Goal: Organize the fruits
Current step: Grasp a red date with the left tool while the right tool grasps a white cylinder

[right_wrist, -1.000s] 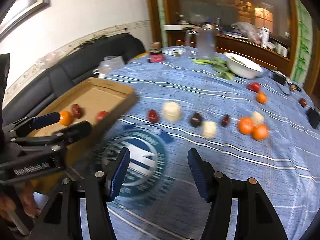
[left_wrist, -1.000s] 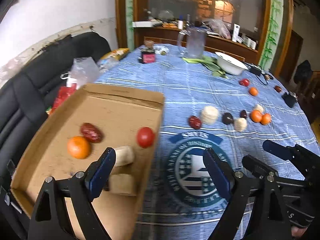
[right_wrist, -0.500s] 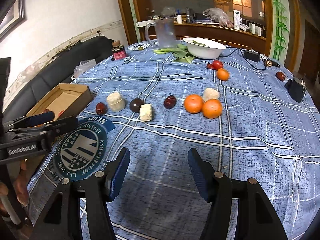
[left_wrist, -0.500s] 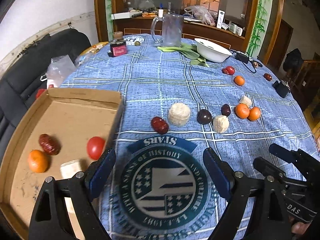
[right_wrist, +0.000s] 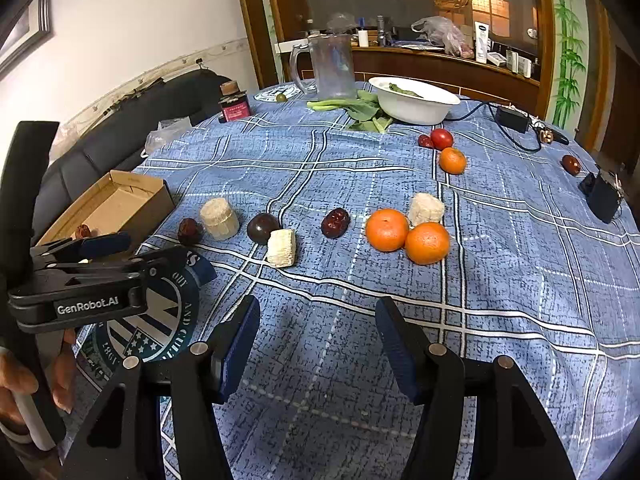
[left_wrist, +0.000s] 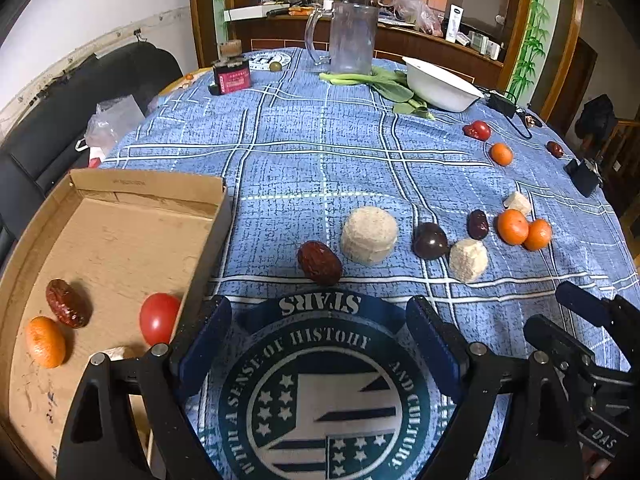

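Just ahead of the left gripper (left_wrist: 318, 344), beyond the printed emblem, lies a wrinkled red date (left_wrist: 319, 262) on the blue checked surface (left_wrist: 320, 160), its long axis running slantwise from far-left to near-right. It sits almost on the centre line between the gripper's spread, empty jaws, so a straight push forward looks enough to bracket it, though a slight wrist turn may be needed to close across the narrow side. Touching or nearly touching its right flank stands a pale round cake-like piece (left_wrist: 369, 235), which could be nudged. Further right come a dark plum (left_wrist: 430, 241), a smaller pale chunk (left_wrist: 468, 260), another date (left_wrist: 477, 224) and two oranges (left_wrist: 524, 231).

Left of the gripper sits the cardboard box (left_wrist: 148, 188), already holding a date (left_wrist: 67, 308), an orange (left_wrist: 45, 342) and a tomato (left_wrist: 159, 318).

The right gripper (right_wrist: 316, 344) hangs wide open and empty as well, nearer the oranges (right_wrist: 406, 236) than the leading date (right_wrist: 189, 230), so the left hand seems better placed for that date.
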Available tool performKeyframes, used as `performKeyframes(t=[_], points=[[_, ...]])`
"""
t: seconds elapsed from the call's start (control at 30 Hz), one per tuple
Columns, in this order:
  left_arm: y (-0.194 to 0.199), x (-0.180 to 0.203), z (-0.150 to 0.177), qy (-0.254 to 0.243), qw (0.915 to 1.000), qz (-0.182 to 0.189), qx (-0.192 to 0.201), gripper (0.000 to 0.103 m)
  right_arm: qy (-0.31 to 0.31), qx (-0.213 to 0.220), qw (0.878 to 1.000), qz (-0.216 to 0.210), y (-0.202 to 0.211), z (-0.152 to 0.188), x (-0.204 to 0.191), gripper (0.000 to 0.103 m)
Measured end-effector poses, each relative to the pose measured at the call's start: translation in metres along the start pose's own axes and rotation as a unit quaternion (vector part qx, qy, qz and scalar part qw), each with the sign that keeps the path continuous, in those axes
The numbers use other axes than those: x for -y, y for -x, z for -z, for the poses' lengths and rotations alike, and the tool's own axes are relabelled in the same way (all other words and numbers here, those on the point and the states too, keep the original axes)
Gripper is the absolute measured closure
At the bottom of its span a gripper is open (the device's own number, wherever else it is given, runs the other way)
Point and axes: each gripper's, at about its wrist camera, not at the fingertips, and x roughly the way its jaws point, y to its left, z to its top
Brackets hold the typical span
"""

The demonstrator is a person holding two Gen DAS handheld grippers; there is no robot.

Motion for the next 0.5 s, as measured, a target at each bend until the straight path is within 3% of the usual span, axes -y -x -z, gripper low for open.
performKeyframes(t=[0.33,0.37,0.43,0.5], points=[[-0.021,-0.001,-0.011,0.006,0.9997,-0.023,0.001,0.015,-0.003,-0.005,1.000,-0.015,-0.008,-0.002,0.003,0.038],[-0.022,-0.001,-0.012,0.005,0.9997,-0.026,0.002,0.020,-0.003,-0.006,1.000,-0.017,-0.009,-0.003,0.003,0.038],[-0.025,-0.001,-0.012,-0.001,0.9993,-0.037,0.004,0.045,-0.003,-0.006,1.000,-0.020,-0.010,-0.003,0.003,0.038],[-0.026,-0.002,-0.013,-0.006,0.9986,-0.052,0.008,0.061,-0.003,-0.007,1.000,-0.020,-0.011,-0.004,0.003,0.038]])
